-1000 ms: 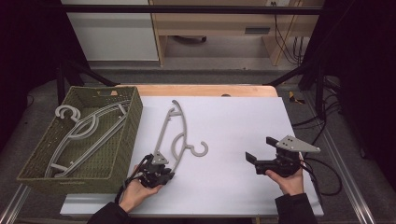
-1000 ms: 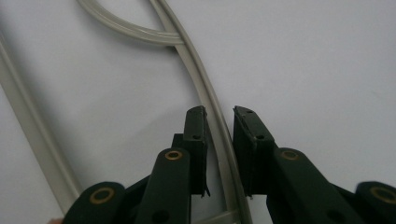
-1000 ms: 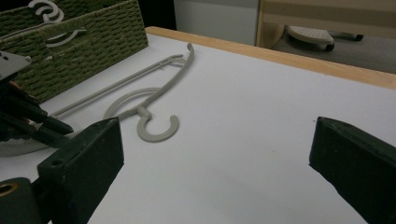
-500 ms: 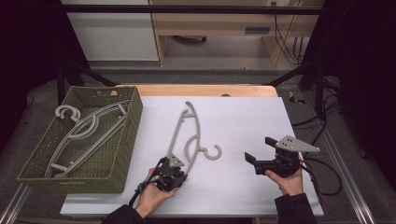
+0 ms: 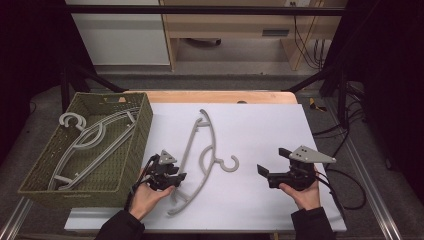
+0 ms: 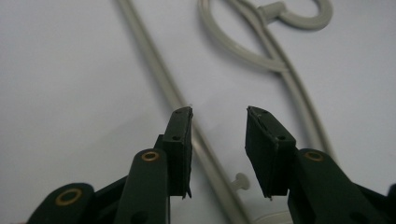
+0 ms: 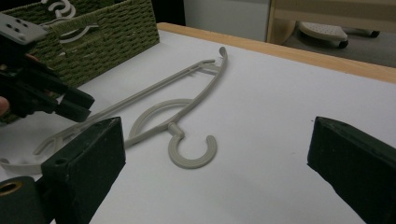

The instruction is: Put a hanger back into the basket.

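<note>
The grey clothes hanger (image 5: 200, 160) lies flat on the white tabletop (image 5: 260, 130), its straight bar just beside the left hand-held gripper (image 6: 218, 116), whose jaws have just been opening, nothing between them.

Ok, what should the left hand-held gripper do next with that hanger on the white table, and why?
Probably draw back clear. The left hand-held gripper has just been opening; its jaws stand apart, pressing nothing, and the hanger lies flat on the table, its bar under the left jaw.
</note>
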`<action>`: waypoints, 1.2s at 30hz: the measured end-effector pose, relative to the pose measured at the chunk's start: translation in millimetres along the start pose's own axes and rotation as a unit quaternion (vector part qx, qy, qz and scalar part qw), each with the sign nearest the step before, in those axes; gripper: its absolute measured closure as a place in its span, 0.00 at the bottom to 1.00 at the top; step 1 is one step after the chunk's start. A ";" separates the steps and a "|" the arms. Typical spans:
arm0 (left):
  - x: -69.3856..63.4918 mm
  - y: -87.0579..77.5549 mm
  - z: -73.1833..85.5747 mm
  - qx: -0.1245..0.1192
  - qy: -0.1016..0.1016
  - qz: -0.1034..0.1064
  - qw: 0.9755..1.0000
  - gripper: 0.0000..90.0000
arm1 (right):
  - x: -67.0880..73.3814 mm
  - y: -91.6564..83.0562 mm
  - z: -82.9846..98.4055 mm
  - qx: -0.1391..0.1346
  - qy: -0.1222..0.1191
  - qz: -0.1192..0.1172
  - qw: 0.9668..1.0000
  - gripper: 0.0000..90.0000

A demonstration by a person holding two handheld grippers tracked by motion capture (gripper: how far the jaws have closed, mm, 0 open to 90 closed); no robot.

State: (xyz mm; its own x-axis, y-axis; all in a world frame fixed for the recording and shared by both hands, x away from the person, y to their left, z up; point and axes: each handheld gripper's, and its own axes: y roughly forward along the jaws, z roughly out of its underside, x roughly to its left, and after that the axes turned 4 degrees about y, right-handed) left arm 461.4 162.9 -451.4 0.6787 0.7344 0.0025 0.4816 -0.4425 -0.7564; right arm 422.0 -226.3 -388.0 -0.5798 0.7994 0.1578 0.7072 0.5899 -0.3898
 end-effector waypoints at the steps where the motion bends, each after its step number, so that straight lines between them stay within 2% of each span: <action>1: 0.6 3.1 1.3 0.006 -0.003 0.002 1.000 0.69 | 1.4 1.1 0.0 0.002 -0.001 -0.003 1.000 0.06; 4: -0.5 9.8 4.1 0.020 -0.011 0.005 1.000 0.73 | 8.9 6.6 -0.4 0.005 0.002 -0.005 1.000 0.07; 6: -1.6 9.4 4.0 0.029 -0.002 -0.005 1.000 0.76 | 16.0 12.0 -0.7 0.013 0.002 -0.002 1.000 0.08; 10: -2.2 11.1 5.0 0.028 -0.026 -0.006 0.999 0.79 | 33.4 27.0 0.8 0.032 0.000 0.001 0.999 0.11; 13: -5.7 11.6 5.0 0.036 -0.017 -0.018 0.999 0.81 | 48.8 43.2 5.1 0.055 -0.004 -0.002 0.998 0.12; 15: -8.0 11.4 5.0 0.037 -0.019 -0.024 0.999 0.82 | 57.9 54.3 8.5 0.069 -0.008 -0.005 0.998 0.12; 18: -9.8 10.5 6.9 0.036 -0.017 -0.030 0.999 0.84 | 68.1 69.8 14.1 0.084 -0.003 -0.009 0.996 0.12; 20: -11.7 9.8 7.9 0.033 -0.021 -0.030 0.999 0.85 | 73.3 79.4 18.2 0.095 0.004 -0.007 0.995 0.13; 23: -15.0 8.4 9.0 0.035 -0.018 -0.030 0.999 0.85 | 79.4 93.7 24.4 0.112 0.008 -0.007 0.994 0.15; 27: -17.4 7.2 10.7 0.033 -0.020 -0.029 0.999 0.85 | 87.3 113.4 33.0 0.141 0.013 0.000 0.990 0.17; 28: -17.6 6.9 11.3 0.033 -0.018 -0.029 0.999 0.85 | 89.5 118.1 35.0 0.143 0.026 -0.003 0.989 0.18; 30: -18.5 6.9 12.0 0.030 -0.014 -0.031 0.999 0.85 | 93.6 126.5 38.6 0.155 0.033 0.002 0.987 0.19; 31: -18.3 6.2 11.9 0.032 -0.013 -0.029 0.999 0.85 | 94.8 130.6 40.2 0.159 0.027 0.003 0.987 0.19; 36: -15.1 3.8 12.8 0.024 -0.017 -0.016 0.999 0.84 | 103.4 147.0 45.5 0.171 0.038 0.005 0.985 0.23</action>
State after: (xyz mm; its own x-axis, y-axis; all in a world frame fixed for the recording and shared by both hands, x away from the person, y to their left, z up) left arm 445.8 156.7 -462.7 0.6433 0.7656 0.0050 0.4750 -0.3940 -0.7869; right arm 447.6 -62.2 -470.2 -0.5334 0.8182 0.2146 0.5276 0.5201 -0.6717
